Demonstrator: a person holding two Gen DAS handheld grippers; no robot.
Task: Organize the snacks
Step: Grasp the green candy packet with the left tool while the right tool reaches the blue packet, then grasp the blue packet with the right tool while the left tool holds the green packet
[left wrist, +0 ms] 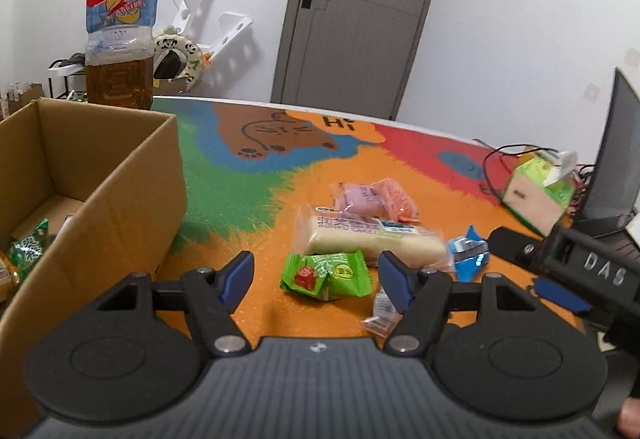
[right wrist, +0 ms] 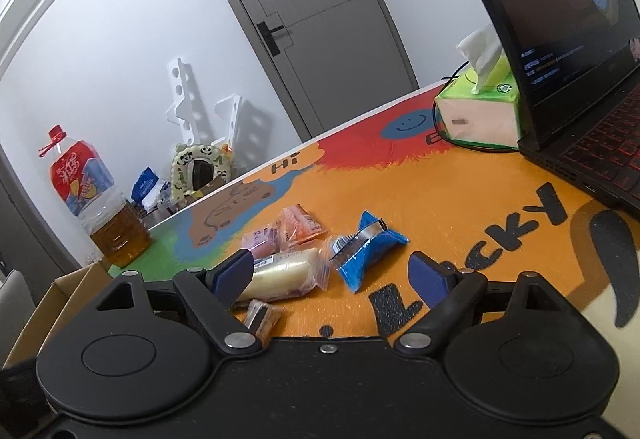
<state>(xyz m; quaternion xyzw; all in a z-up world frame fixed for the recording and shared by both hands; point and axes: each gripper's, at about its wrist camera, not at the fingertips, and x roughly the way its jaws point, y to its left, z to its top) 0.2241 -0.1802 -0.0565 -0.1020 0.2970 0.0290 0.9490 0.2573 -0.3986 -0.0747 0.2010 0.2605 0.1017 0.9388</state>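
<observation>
A green snack packet (left wrist: 325,275) lies on the orange part of the table mat (left wrist: 264,299), between the spread fingertips of my left gripper (left wrist: 316,277), which is open and not touching it. Behind it lie a long white roll in clear wrap (left wrist: 372,241), a pink packet (left wrist: 370,199) and a blue packet (left wrist: 467,254). A small clear-wrapped sweet (left wrist: 380,313) sits by the right finger. The open cardboard box (left wrist: 132,175) stands at left with green packets inside (left wrist: 28,251). My right gripper (right wrist: 332,275) is open, with the blue packet (right wrist: 366,251) just ahead between its fingertips.
A large iced-tea bottle (left wrist: 120,23) stands behind the box. A tissue box (right wrist: 480,111), a black cable and an open laptop (right wrist: 580,79) fill the right side. The black frame of the right gripper (left wrist: 580,267) reaches in close beside the blue packet.
</observation>
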